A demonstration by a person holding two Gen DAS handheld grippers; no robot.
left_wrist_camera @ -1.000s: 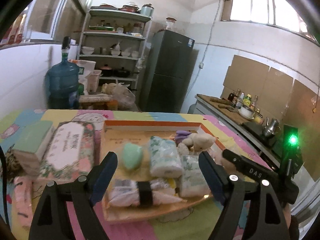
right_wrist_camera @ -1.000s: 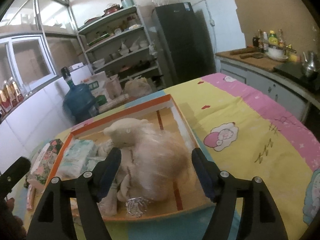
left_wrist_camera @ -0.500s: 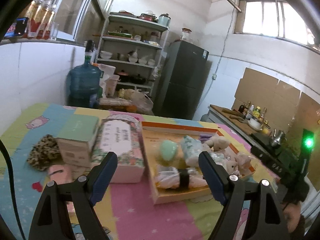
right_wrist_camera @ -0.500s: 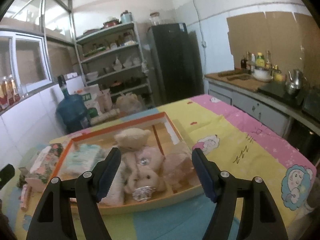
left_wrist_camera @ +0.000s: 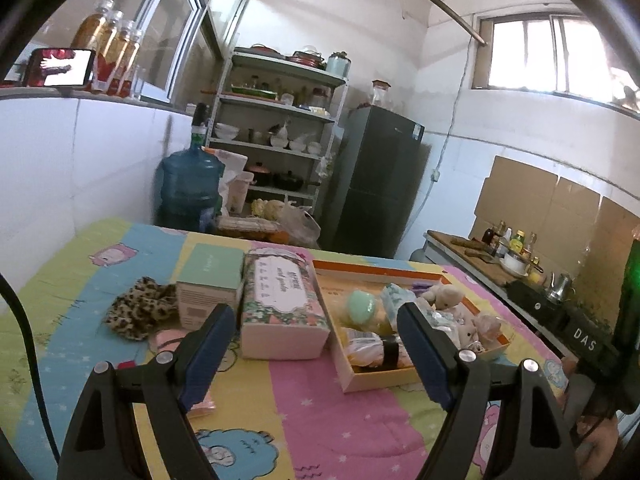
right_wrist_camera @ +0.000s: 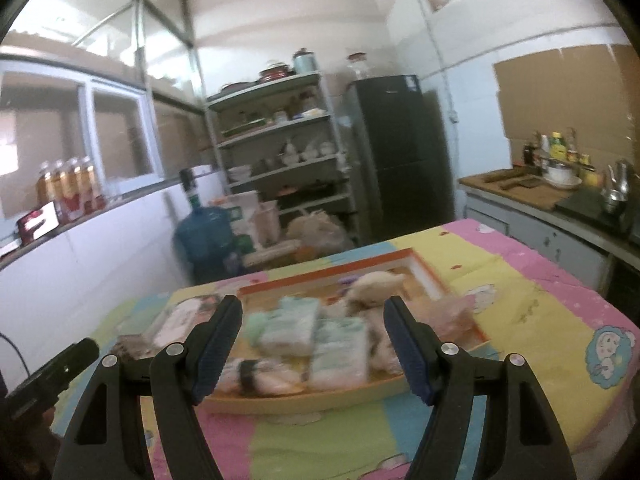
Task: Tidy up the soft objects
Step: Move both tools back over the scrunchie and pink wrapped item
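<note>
A shallow cardboard tray (left_wrist_camera: 380,376) with an orange-edged far wall lies on the patchwork-covered bench, packed with soft things: a mint-green egg-shaped squishy (left_wrist_camera: 361,307) toward its left, pale green-printed tissue packs (right_wrist_camera: 340,344) in the middle, a cream teddy bear (left_wrist_camera: 444,295) at the far right and a clear-wrapped bundle with a black band (left_wrist_camera: 376,350) along the near edge. Just left of the tray sits a floral tissue box (left_wrist_camera: 282,304), with a mint-topped carton (left_wrist_camera: 210,286) beside it. A leopard-print scrunchie (left_wrist_camera: 140,312) lies flat further left on the cloth, next to the carton.
</note>
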